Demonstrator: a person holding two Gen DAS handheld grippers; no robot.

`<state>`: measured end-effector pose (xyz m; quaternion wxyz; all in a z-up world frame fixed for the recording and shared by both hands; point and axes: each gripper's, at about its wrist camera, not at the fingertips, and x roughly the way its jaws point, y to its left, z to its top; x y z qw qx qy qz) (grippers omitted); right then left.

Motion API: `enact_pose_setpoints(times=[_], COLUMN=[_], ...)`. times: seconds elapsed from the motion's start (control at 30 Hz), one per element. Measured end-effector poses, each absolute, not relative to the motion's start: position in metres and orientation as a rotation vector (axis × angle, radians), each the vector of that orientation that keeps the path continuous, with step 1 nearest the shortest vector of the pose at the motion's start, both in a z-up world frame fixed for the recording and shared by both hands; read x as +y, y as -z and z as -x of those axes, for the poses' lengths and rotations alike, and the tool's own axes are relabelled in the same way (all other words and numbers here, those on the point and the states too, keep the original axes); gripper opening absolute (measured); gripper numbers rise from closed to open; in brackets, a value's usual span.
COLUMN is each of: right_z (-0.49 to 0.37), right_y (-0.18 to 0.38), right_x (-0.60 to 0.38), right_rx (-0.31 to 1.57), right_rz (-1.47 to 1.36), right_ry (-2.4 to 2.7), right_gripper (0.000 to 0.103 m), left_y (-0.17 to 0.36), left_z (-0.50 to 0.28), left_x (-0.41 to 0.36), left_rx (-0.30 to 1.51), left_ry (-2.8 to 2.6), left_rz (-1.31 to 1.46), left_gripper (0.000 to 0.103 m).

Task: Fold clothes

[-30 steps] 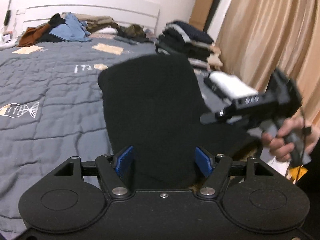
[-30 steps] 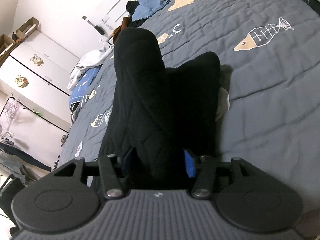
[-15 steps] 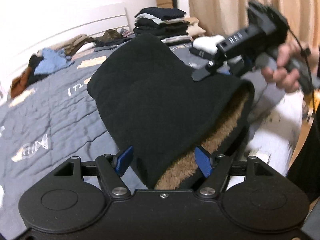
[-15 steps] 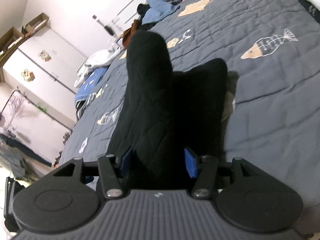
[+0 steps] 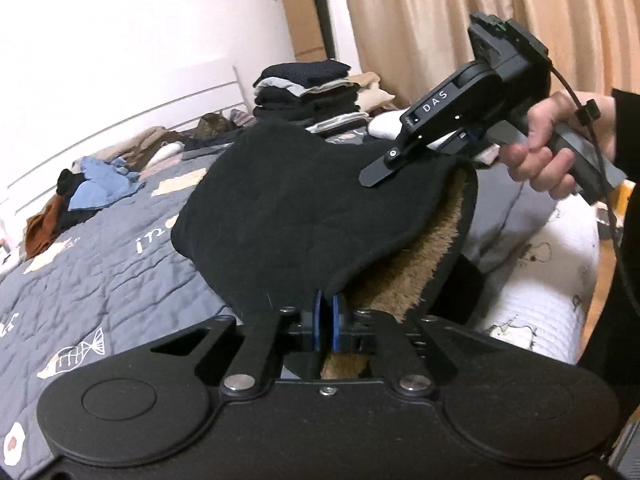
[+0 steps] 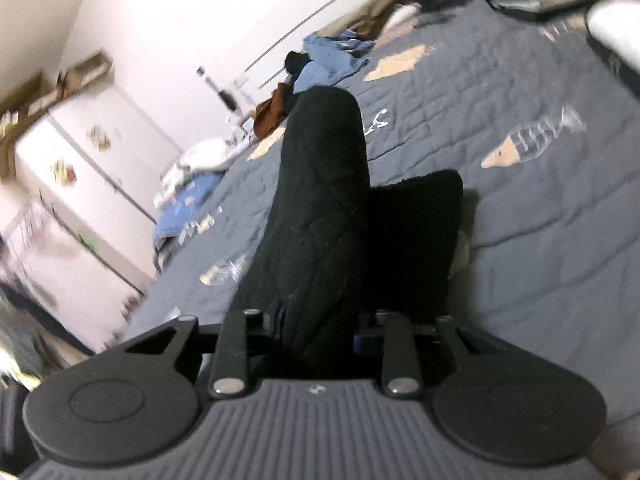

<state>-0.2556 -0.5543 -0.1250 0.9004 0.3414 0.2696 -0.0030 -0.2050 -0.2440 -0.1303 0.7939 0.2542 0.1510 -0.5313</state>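
Left gripper point(image 5: 326, 318): blue pads pressed together, pinching the near hem of the black garment point(image 5: 320, 208). Fabric rises from the pads and spreads away as a broad dark sheet, held off the bed point(image 5: 100, 280). Brown fleece lining point(image 5: 404, 280) shows on the underside, to the right of the pads.

Left of the garment, far side of the grey quilt: loose heap of blue, black and brown clothes point(image 5: 88, 192) against the white headboard. Centre far: stack of folded clothes point(image 5: 308, 88), dark pieces on top. Beige curtain point(image 5: 480, 20) behind, on the right.

Right gripper point(image 5: 460, 136): seen from the side in the left wrist view, at the garment's far right edge, carried by a hand point(image 5: 548, 148) on the grey handle. In the right wrist view its jaws are closing, with a thick fold of the black garment between them; pads mostly hidden by the cloth, which fills the gap. Beyond the fold, the rest of the garment lies on the quilt near the printed fish point(image 6: 532, 144). White wardrobe point(image 6: 80, 168) far left in that view; picture blurred there.
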Motion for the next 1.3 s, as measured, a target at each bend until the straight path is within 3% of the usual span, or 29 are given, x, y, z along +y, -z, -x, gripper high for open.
enact_pose_setpoints(times=[0.07,0.27,0.33,0.37,0.47,0.5,0.6,0.67,0.77,0.87,0.97,1.1,1.3], right_z=[0.251,0.245,0.247,0.248,0.249,0.250,0.250,0.250,0.250,0.247,0.246,0.246,0.247], right_y=[0.136,0.148,0.146,0.145,0.145,0.145,0.148,0.151,0.153,0.157,0.158,0.160,0.160], right_x=[-0.557,-0.552,-0.552,-0.552,-0.550,-0.550,-0.552,-0.554,-0.551,-0.548,-0.547,-0.550,-0.552], right_rx=[0.616,0.722,0.713,0.711,0.711,0.710,0.707,0.711,0.721,0.740,0.743,0.739,0.742], right_rz=[-0.707,-0.661,-0.658,-0.656,-0.654,-0.653,-0.666,-0.678,-0.658,-0.645,-0.637,-0.656,-0.661], right_ry=[0.009,0.038,0.032,0.033,0.040,0.042,0.059,0.078,0.086,0.089,0.093,0.100,0.118], right_gripper=[0.031,0.042,0.043,0.044,0.045,0.045,0.046,0.053,0.054,0.056,0.058,0.059,0.063], left_y=[0.143,0.166,0.167,0.167,0.159,0.156,0.143,0.146,0.163,0.179,0.181,0.175,0.149], left_z=[0.209,0.213,0.211,0.211,0.211,0.212,0.213,0.216,0.224,0.229,0.226,0.230,0.241], left_x=[-0.251,-0.256,-0.254,-0.254,-0.253,-0.252,-0.247,-0.250,-0.260,-0.269,-0.273,-0.271,-0.255], left_rx=[0.327,0.304,0.285,0.278,0.259,0.243,0.207,0.207,0.192,0.151,0.145,0.150,0.208], left_ry=[1.117,1.012,0.989,0.986,0.997,0.994,0.984,0.974,0.949,0.897,0.892,0.927,1.040], left_rz=[-0.645,-0.830,-0.838,-0.838,-0.799,-0.779,-0.696,-0.714,-0.828,-0.918,-0.918,-0.894,-0.763], left_gripper=[0.010,0.035,0.038,0.037,0.013,0.010,0.010,0.010,0.014,0.025,0.027,0.008,0.005])
